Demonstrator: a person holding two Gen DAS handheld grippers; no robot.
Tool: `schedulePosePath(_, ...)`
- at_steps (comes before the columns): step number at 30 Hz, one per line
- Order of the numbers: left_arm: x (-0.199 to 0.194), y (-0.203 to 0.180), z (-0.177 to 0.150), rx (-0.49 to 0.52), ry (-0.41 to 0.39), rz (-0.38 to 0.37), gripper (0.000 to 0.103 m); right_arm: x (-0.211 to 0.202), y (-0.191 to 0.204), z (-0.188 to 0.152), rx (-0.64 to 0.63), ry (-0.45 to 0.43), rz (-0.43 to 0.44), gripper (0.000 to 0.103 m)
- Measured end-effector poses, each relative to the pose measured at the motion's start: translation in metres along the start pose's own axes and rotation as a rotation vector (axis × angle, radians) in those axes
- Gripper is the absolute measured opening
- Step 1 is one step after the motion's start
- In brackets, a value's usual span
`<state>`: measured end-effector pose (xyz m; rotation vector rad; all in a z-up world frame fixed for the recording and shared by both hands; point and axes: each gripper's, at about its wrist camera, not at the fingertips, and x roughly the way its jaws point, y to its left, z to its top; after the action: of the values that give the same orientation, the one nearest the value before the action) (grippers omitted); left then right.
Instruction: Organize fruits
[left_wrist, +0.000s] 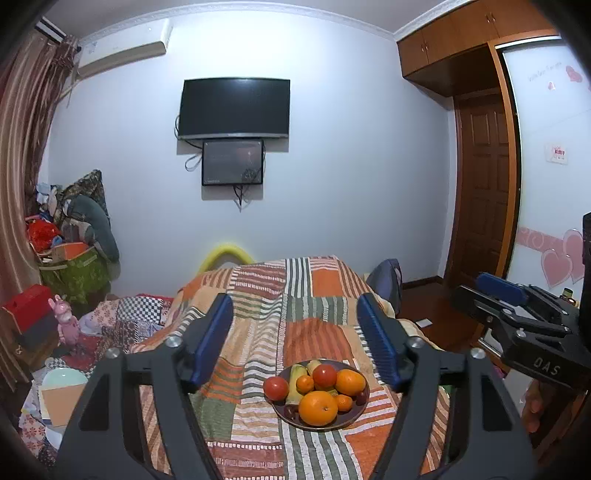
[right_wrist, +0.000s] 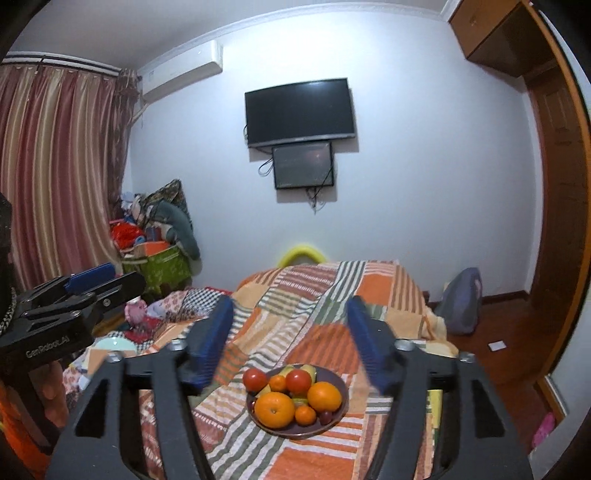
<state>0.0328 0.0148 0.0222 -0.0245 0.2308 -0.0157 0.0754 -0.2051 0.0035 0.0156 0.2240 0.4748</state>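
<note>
A dark plate heaped with fruit sits on a striped patchwork bedspread. On it lie a large orange, a second orange, two red tomatoes, small tangerines, bananas and dark grapes. My left gripper is open and empty, above and short of the plate. My right gripper is open and empty, likewise held above the plate. Each gripper shows at the other view's edge.
A wall TV hangs beyond the bed. Piled bags and clothes stand at the left by a curtain. A wardrobe and wooden door are at the right. A backpack rests on the wooden floor.
</note>
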Motion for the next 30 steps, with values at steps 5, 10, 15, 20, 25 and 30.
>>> schedulePosePath(5, -0.011, 0.0, -0.001, -0.011, -0.031, 0.021, 0.089, -0.005, 0.003, 0.001, -0.008, -0.031, -0.034, 0.083)
schedulePosePath(10, -0.013, -0.002, -0.001, -0.014, -0.035, 0.021, 0.097, -0.009, 0.007, 0.001, -0.016, -0.046, -0.068, 0.096)
schedulePosePath(15, -0.019, -0.006, -0.003, -0.012, -0.044, 0.02, 0.101, -0.014, 0.006, -0.001, -0.01, -0.057, -0.101, 0.103)
schedulePosePath(20, -0.019, -0.007, -0.003, -0.009, -0.041, 0.022, 0.102, -0.013, 0.007, -0.002, -0.011, -0.046, -0.103, 0.103)
schedulePosePath(25, -0.019, -0.008, -0.004, -0.006, -0.039, 0.025, 0.103, -0.015, 0.008, -0.004, -0.012, -0.043, -0.102, 0.103)
schedulePosePath(30, -0.019, -0.009, -0.005, -0.005, -0.042, 0.024, 0.103, -0.017, 0.007, -0.002, -0.008, -0.044, -0.1, 0.103)
